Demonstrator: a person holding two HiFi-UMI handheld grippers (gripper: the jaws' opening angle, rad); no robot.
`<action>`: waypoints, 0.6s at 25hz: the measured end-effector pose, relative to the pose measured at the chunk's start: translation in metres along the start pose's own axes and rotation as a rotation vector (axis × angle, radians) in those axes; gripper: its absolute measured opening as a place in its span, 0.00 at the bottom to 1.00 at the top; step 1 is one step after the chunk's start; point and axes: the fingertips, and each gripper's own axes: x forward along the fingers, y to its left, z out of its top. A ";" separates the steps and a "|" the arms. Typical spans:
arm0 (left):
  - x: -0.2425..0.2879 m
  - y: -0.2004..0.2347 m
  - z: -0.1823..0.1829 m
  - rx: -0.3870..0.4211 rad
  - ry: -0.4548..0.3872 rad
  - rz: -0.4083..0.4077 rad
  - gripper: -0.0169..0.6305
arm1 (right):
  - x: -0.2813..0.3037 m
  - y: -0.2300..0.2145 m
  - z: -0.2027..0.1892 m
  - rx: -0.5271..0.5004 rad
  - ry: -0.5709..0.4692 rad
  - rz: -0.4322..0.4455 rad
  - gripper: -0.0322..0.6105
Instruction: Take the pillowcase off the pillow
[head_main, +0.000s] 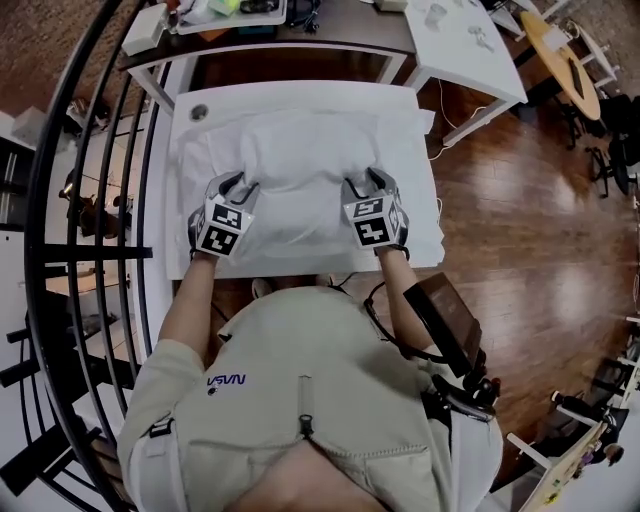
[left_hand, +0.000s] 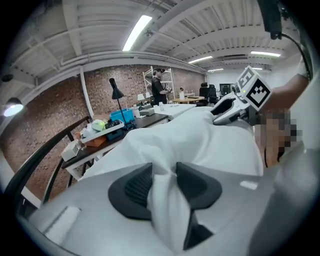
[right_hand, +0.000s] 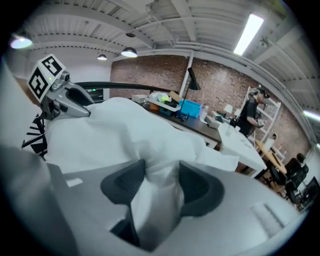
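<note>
Pillowcase (head_main: 300, 160), white and still over its pillow, lying on a white table (head_main: 395, 98). Head view: left gripper (head_main: 238, 183) and right gripper (head_main: 365, 180) sit at the pillow's near corners, their jaw contact masked by the marker cubes. Gripper views: each pair of jaws pinches a bunched fold of the case, the right pair standing wider. A black railing (head_main: 110, 200) flanks the table's left edge and a dark desk (head_main: 330, 30) its far edge. Wood floor (head_main: 500, 220) lies open at the right.

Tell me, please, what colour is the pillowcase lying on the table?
White, plain, with no pattern. The pillowcase shows best in the head view.
</note>
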 end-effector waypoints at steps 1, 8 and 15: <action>0.008 0.005 0.004 0.009 -0.002 0.009 0.28 | 0.008 -0.004 0.003 -0.006 0.002 -0.007 0.39; 0.023 0.012 0.011 0.019 -0.036 0.040 0.28 | 0.028 -0.013 0.004 0.001 0.017 0.024 0.40; -0.044 0.014 0.040 -0.197 -0.307 0.196 0.11 | 0.003 -0.024 0.009 0.065 -0.068 0.075 0.41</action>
